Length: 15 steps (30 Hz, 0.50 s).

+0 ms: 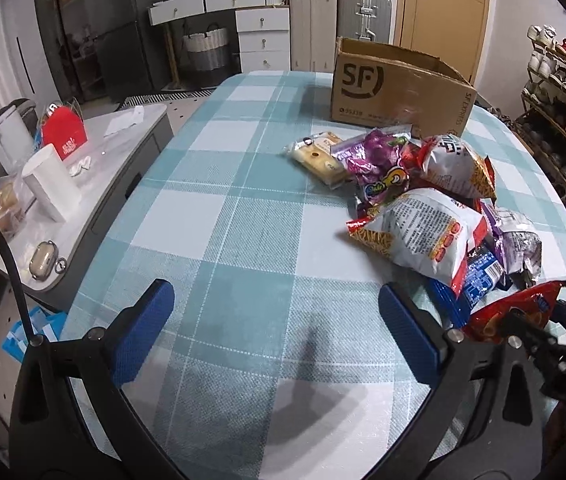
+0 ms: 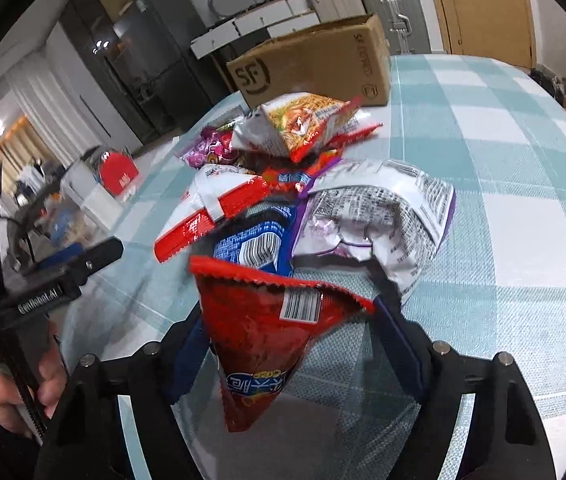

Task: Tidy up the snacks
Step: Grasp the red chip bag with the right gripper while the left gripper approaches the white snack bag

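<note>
Both tilt down over the table (image 1: 243, 200): the left gripper (image 1: 275, 332) gapes empty, the right gripper (image 2: 295, 332) clamps a red snack bag (image 2: 267, 332), pile at twelve o'clock.

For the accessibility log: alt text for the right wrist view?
A red snack bag sits between the right gripper's blue fingers, above a teal checked tablecloth. Behind it lies a pile of snack packets, then an open cardboard box. At left, a hand holds the left gripper.

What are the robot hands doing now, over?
Left gripper open, empty. Right gripper closing around red snack bag. Cardboard box beyond snack pile. Nothing blocking.
</note>
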Tool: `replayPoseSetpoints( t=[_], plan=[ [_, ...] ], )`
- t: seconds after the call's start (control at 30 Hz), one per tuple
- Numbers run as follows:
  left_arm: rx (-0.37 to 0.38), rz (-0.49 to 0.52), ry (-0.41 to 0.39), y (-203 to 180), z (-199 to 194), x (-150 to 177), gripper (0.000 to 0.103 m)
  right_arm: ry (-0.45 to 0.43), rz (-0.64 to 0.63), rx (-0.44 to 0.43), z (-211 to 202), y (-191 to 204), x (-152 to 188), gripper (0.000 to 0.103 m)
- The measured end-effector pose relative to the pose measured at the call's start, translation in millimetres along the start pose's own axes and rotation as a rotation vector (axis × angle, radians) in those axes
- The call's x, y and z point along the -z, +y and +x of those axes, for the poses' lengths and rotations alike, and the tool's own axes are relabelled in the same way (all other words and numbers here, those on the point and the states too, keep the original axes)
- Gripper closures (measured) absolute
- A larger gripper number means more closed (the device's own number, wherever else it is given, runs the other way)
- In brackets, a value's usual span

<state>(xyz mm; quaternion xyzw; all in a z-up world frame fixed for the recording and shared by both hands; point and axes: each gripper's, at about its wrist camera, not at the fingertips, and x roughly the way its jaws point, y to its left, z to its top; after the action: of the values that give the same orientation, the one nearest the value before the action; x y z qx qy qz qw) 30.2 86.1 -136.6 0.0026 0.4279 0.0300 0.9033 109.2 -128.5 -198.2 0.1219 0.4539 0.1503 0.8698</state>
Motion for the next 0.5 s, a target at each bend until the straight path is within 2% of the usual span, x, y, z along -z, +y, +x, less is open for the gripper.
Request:
replayPoseSetpoints(
  t=[0.07,0.17,0.2,0.27,0.5],
  plan=[
    [0.009,-0.004,0.010,0,0,1,0.001,0.004,-0.032,0.015,2,4,2,0.026],
    [0.024,-0.004,0.020,-2,0,1,0.001,0.001,-0.034,-0.006,2,3,3,0.035],
    [0.026,-0.002,0.021,-3,0,1,0.001,-0.001,-0.032,-0.011,2,2,3,0.059],
    [0.027,0.004,0.021,-5,-1,0,0.001,-0.003,-0.024,-0.058,1,-1,4,0.061],
    [0.051,0.026,0.037,-16,-1,-6,0.001,-0.026,-0.047,-0.063,-7,1,9,0.062]
  ],
)
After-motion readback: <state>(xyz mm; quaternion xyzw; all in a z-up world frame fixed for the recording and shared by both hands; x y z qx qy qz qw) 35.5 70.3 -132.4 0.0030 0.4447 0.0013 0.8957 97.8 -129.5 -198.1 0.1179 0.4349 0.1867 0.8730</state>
